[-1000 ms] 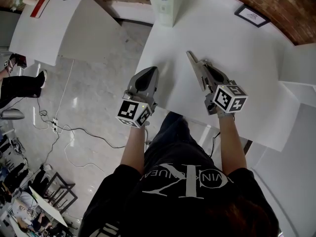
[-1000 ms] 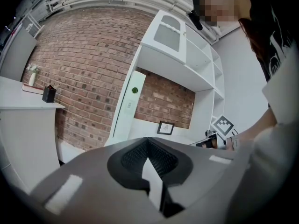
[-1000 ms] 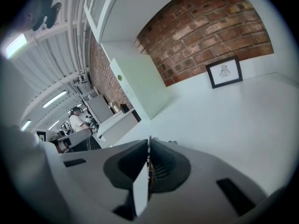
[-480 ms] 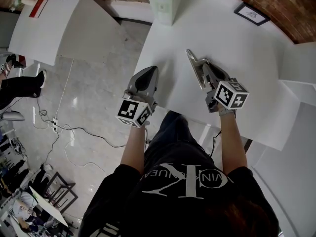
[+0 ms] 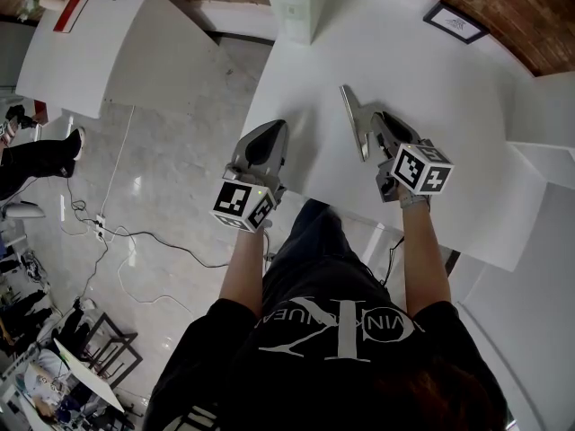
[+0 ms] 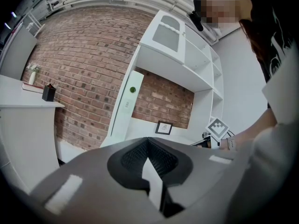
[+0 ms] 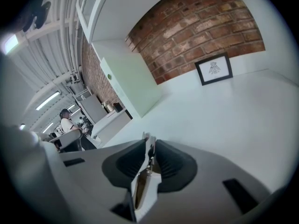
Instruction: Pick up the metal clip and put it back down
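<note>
The metal clip (image 5: 354, 120) is a long silver piece that sticks out past my right gripper (image 5: 376, 120) just above the white table (image 5: 449, 88). In the right gripper view the clip (image 7: 145, 172) stands on edge between the dark pads (image 7: 174, 163), which still touch it while the jaws are opening. My left gripper (image 5: 269, 130) rests at the table's near left edge. Its jaws meet at the tip (image 6: 148, 141) with nothing between them.
A tall white box with a green dot (image 5: 292, 3) stands at the table's far edge. A small framed picture (image 5: 457, 24) leans at the far right by the brick wall. White shelving (image 5: 548, 142) is at the right, and cables (image 5: 135, 241) lie on the floor at the left.
My right gripper has shifted slightly to the right and away with the clip still in it. The left gripper has not moved.
</note>
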